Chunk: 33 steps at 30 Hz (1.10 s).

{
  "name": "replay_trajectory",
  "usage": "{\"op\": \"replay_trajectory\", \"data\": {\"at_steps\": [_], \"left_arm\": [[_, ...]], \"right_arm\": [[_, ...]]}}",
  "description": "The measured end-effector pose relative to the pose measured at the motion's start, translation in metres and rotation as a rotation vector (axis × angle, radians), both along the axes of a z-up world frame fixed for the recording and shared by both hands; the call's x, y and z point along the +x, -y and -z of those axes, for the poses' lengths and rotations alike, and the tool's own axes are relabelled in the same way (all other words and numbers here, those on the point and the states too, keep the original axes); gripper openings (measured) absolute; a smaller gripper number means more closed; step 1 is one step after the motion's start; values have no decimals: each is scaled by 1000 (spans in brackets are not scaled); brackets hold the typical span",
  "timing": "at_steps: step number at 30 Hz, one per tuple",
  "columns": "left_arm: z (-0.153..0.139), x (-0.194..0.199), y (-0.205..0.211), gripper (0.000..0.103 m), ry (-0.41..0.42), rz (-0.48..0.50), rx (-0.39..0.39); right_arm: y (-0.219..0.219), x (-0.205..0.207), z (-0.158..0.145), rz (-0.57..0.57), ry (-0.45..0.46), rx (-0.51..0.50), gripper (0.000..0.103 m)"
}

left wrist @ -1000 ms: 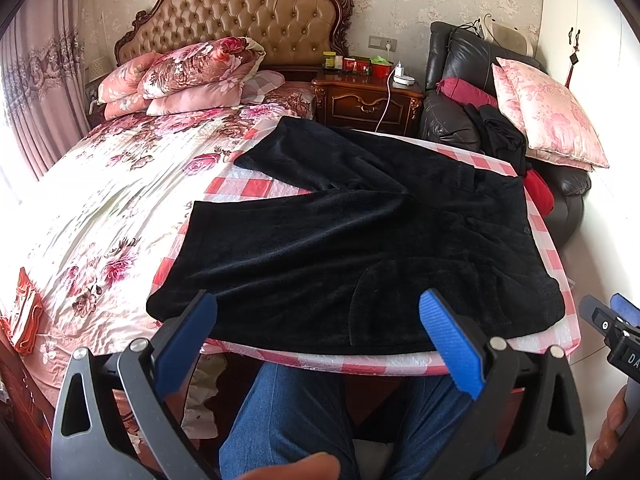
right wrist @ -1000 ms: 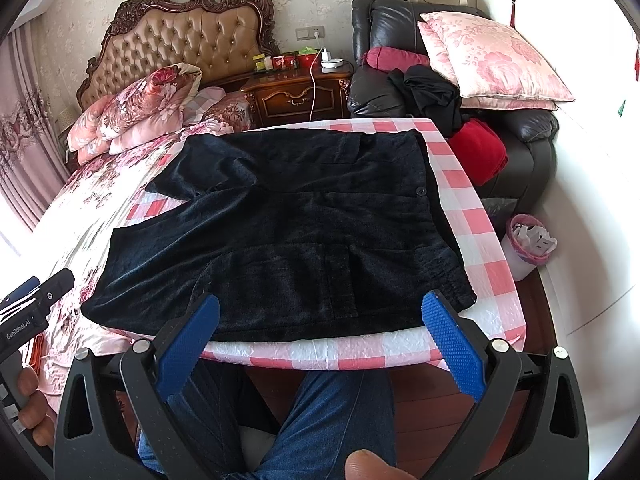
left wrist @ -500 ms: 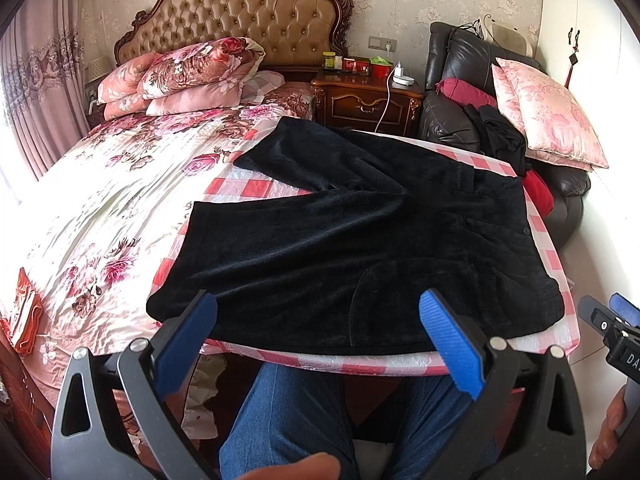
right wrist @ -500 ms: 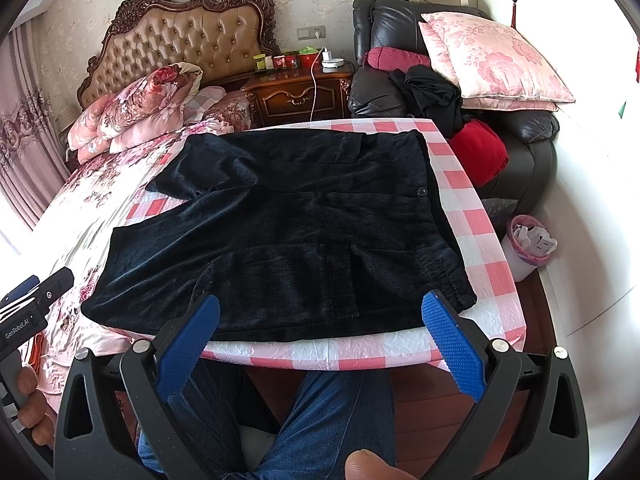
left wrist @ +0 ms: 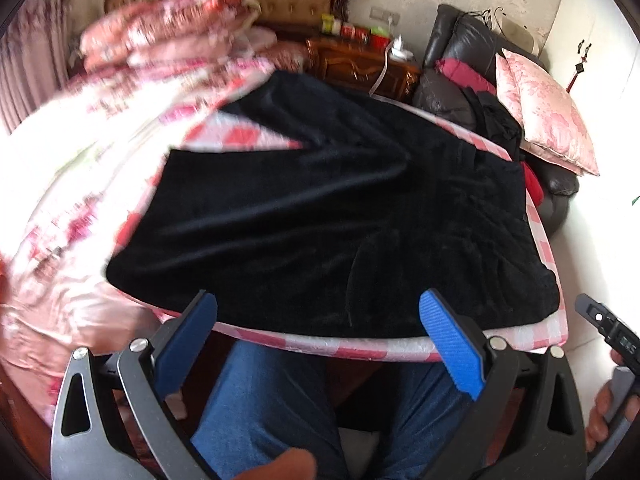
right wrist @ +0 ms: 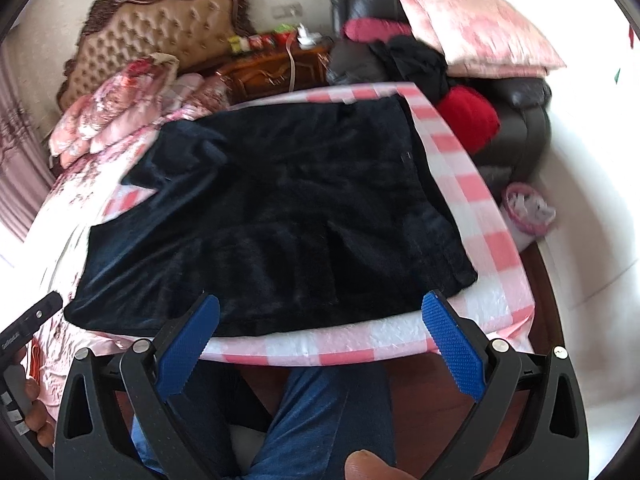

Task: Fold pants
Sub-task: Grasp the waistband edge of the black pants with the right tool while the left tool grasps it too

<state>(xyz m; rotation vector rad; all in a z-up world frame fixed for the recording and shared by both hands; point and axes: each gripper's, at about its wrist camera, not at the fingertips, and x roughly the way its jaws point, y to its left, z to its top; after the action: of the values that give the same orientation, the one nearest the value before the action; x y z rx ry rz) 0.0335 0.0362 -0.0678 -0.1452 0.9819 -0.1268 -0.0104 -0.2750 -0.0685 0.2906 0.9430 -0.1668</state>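
Black velvety pants (left wrist: 328, 216) lie spread flat on a pink-and-white checked table (left wrist: 400, 346), legs to the left, waistband to the right; they also show in the right wrist view (right wrist: 280, 220). My left gripper (left wrist: 318, 316) is open and empty, just above the table's near edge at the pants' near side. My right gripper (right wrist: 320, 316) is open and empty, over the near edge by the waistband corner. The checked table also shows in the right wrist view (right wrist: 476, 208).
A floral bed (left wrist: 72, 168) lies left with pillows (left wrist: 168, 28). A wooden nightstand (left wrist: 356, 64) stands behind. A black leather chair (right wrist: 516, 120) with pink cushions (right wrist: 476, 36) and clothes stands right. A pink bin (right wrist: 528, 208) sits on the floor. The person's legs (left wrist: 272, 404) are under the table.
Both grippers have moved forward and tilted, so the pants now loom larger; both views are motion-blurred. Both stay open and empty. The pants have not moved.
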Motion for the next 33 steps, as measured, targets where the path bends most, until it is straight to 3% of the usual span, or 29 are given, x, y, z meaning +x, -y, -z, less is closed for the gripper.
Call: {"op": "replay_trajectory", "data": {"at_steps": [5, 9, 12, 15, 22, 27, 31, 33], "left_arm": [[47, 34, -22, 102, -98, 42, -54], [64, 70, -38, 101, -115, 91, -85], [68, 103, -48, 101, -101, 107, -61], [68, 146, -62, 100, -108, 109, -95], [68, 247, -84, 87, -129, 97, -110], [70, 333, -103, 79, -157, 59, -178], [65, 393, -112, 73, -136, 34, -157], [62, 426, -117, 73, -128, 17, -155]], "right_arm": [[31, 32, 48, 35, -111, 42, 98], [54, 68, 62, 43, -140, 60, 98], [74, 102, 60, 52, -122, 45, 98], [102, 150, 54, 81, -102, 20, 98], [158, 263, 53, 103, -69, -42, 98], [174, 328, 71, 43, -108, -62, 97], [183, 358, 85, 20, -117, -78, 97], [187, 368, 94, 26, -134, -78, 83]]}}
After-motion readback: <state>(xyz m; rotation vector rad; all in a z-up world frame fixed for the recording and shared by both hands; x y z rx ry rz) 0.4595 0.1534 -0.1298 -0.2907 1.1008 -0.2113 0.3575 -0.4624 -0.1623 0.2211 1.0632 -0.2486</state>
